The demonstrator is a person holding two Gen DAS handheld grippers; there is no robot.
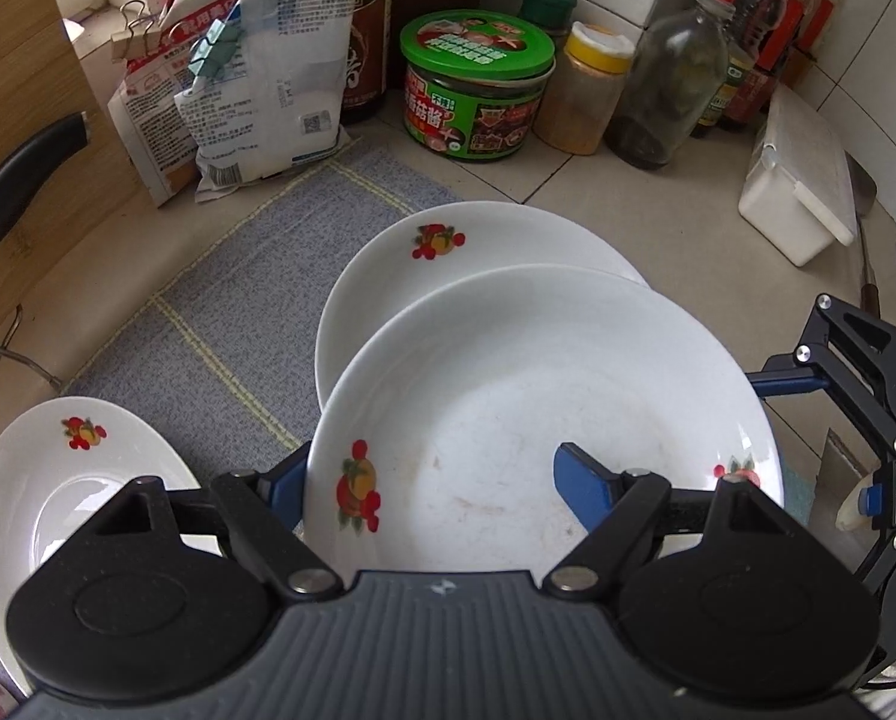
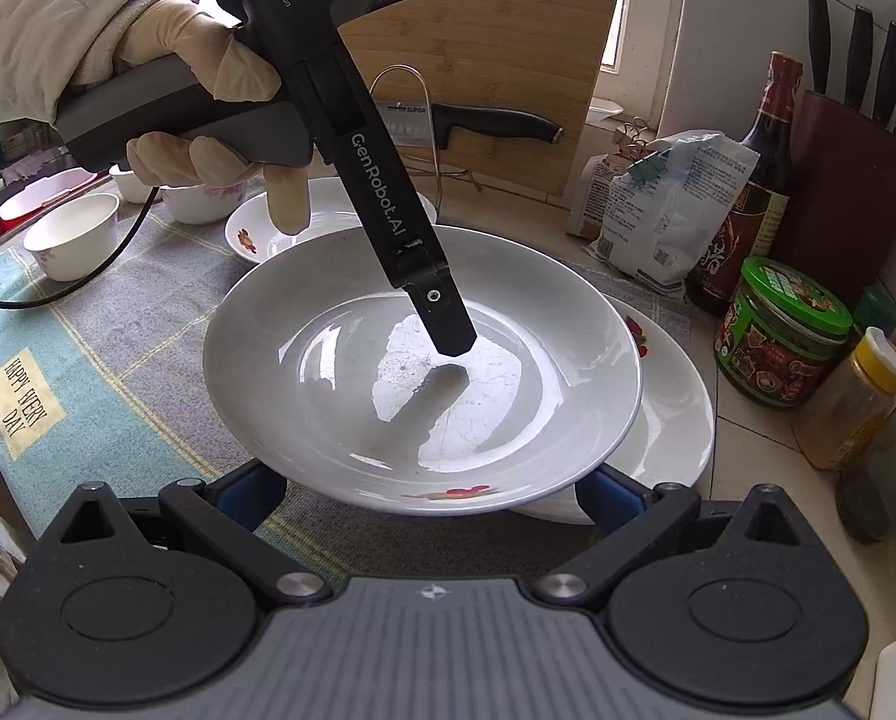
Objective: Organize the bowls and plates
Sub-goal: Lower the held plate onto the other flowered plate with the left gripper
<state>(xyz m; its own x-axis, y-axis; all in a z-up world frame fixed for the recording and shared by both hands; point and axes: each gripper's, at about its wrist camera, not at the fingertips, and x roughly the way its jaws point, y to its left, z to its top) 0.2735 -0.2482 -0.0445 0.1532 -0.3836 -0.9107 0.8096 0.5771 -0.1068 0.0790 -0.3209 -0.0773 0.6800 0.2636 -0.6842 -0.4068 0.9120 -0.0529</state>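
Observation:
A white plate with fruit prints (image 1: 508, 408) is held above the cloth, overlapping a second, matching plate (image 1: 448, 252) that lies behind it. My left gripper (image 1: 430, 480) straddles the near rim, one blue finger (image 1: 586, 480) inside the plate and one under its left edge; I cannot tell whether it clamps. In the right wrist view the held plate (image 2: 340, 372) partly covers the lower plate (image 2: 670, 420), and the left gripper's finger (image 2: 448, 324) reaches into it. My right gripper (image 2: 430, 492) is open with its fingers wide apart beneath the plate's near rim. A third plate (image 1: 46, 480) lies at the left.
Small white bowls (image 2: 76, 240) stand at the far left on the blue-grey cloth (image 2: 88, 372). Jars (image 1: 478, 84), bottles (image 1: 670, 78), bags (image 1: 256, 72) and a white box (image 1: 796, 180) line the back. A cutting board (image 2: 496, 60) and knife (image 2: 496, 120) stand behind.

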